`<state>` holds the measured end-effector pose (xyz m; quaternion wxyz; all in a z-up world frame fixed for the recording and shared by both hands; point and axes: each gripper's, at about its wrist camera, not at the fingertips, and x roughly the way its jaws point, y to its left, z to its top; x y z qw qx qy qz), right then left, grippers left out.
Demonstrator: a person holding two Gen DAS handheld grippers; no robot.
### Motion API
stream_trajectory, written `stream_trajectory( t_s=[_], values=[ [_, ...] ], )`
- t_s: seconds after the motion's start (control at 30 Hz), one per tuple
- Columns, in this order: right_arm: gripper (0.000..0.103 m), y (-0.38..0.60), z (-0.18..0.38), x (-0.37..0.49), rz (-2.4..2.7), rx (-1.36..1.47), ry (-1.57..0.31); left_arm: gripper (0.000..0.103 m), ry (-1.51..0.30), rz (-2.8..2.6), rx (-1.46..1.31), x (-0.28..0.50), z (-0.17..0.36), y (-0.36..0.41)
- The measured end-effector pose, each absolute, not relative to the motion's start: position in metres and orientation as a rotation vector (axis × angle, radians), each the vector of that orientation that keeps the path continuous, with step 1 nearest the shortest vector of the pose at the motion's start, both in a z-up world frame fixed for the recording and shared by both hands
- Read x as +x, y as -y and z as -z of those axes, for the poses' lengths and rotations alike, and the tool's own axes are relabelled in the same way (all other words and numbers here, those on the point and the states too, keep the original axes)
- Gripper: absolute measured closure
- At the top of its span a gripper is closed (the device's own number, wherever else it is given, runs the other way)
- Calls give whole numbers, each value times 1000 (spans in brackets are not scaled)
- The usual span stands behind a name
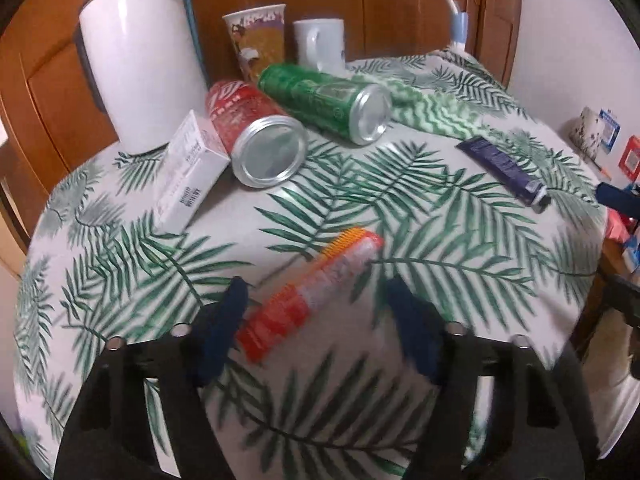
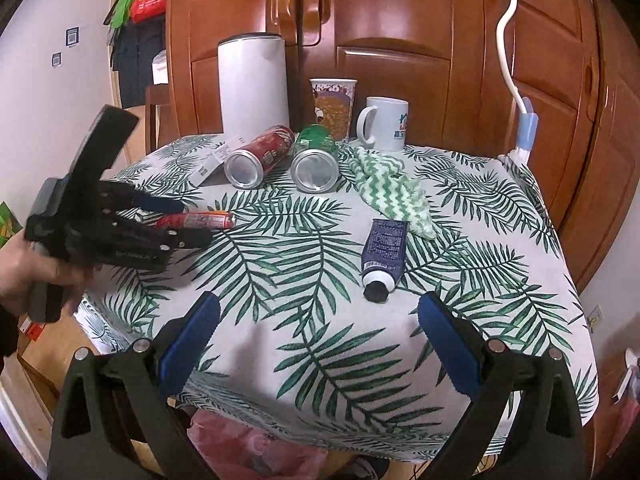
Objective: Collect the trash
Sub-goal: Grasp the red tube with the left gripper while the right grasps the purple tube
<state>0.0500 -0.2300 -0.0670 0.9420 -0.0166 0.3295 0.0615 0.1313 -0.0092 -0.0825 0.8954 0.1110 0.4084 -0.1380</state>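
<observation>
- On the leaf-print cloth point(image 2: 320, 264) near its left edge: an orange-red wrapper point(image 1: 308, 296), lying flat, tilted, blurred in the left wrist view.
- Left gripper point(image 1: 316, 292) spread wide, one blue finger point(image 1: 224, 328) on each side of the wrapper; whether the pads touch it, cannot tell. Right wrist view shows the same gripper point(image 2: 192, 220) from the side, straddling the wrapper point(image 2: 200, 220), a hand point(image 2: 36, 272) on its handle.
- Right gripper point(image 2: 318, 308) wide apart, nothing between the fingers point(image 2: 192, 336); it hangs at the near edge of the table, aimed at the tube.
- Navy tube point(image 2: 382, 252) lies flat, black cap toward the camera, just in front of a green-and-white rag point(image 2: 388, 188).
- Red can point(image 2: 260, 154) and green can point(image 2: 314, 156) on their sides, side by side, silver bottoms facing forward.
- White box point(image 1: 188, 168) lies against the red can's left side, next to the white canister.
- Back row, upright: white canister point(image 2: 254, 84), printed paper cup point(image 2: 333, 108), white mug point(image 2: 384, 122).
- Behind the table: wooden wardrobe doors point(image 2: 400, 32), with a white cord point(image 2: 505, 40) hanging at right.
- Under the near table edge: a pinkish plastic bag point(image 2: 248, 444).
</observation>
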Motion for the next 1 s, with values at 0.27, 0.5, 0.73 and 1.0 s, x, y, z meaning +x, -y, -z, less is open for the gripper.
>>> stream_trajectory(
  t_s=[0.27,0.5,0.73,1.0],
  values=[
    [5,244,67,80,-68,-17,-684,57,-854,319,192,111,82,27],
    [17,256,91,146,0,-23,-843,57,-855,283,140,124,82,25],
    [27,263,98,149,30,5,-868,52,-849,249,155,125,84,30],
    [28,265,98,141,30,17,-840,25,-822,205,123,124,88,24]
  ],
)
